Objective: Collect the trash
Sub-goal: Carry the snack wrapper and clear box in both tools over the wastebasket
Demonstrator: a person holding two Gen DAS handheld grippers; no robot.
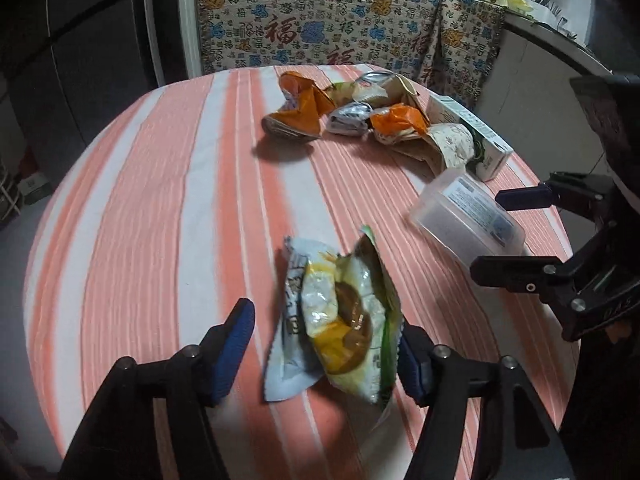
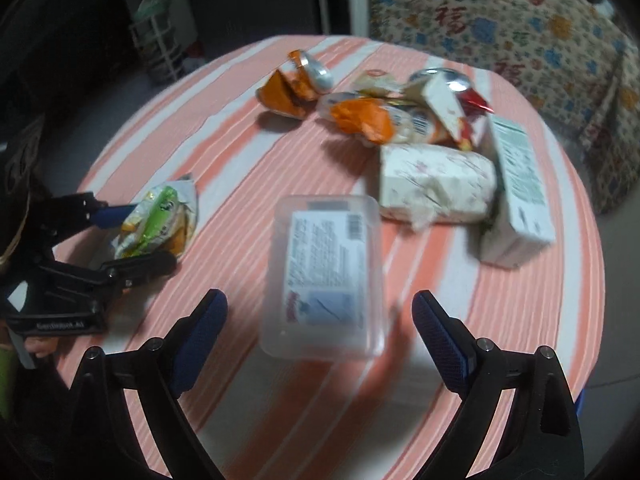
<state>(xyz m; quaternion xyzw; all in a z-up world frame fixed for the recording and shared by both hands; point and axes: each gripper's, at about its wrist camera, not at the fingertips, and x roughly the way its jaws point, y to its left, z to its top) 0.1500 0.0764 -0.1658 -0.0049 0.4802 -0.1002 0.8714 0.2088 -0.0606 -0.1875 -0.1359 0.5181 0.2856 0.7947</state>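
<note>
Wrapper first: crumpled pale snack wrapper with yellow and green print point(image 1: 336, 320) sits between the fingers of the left gripper point(image 1: 324, 344), jaws part-closed around it; one blue pad looks to touch the wrapper's right edge, the other stands off to the left, so a firm grip cannot be confirmed. Right gripper point(image 2: 320, 336) hangs with jaws wide, straddling the clear plastic box with a printed label point(image 2: 324, 276), pads apart from its sides, nothing held. Both lie on the round table under an orange-and-white striped cloth point(image 1: 160, 200). Beyond the box, a white paper-wrapped bundle point(image 2: 436, 192) and a white-and-green carton point(image 2: 516, 184) just beside it; further back a heap of orange wrappers point(image 2: 292, 88) and crushed silver cans point(image 2: 452, 80). No bin or bag in view. Judgement: collection barely begun, nearly everything still on the cloth. Open cloth to the left and near side gives room; carton sits close to the right rim, and a patterned fabric-covered chair point(image 1: 320, 12) stands behind the far edge
</note>
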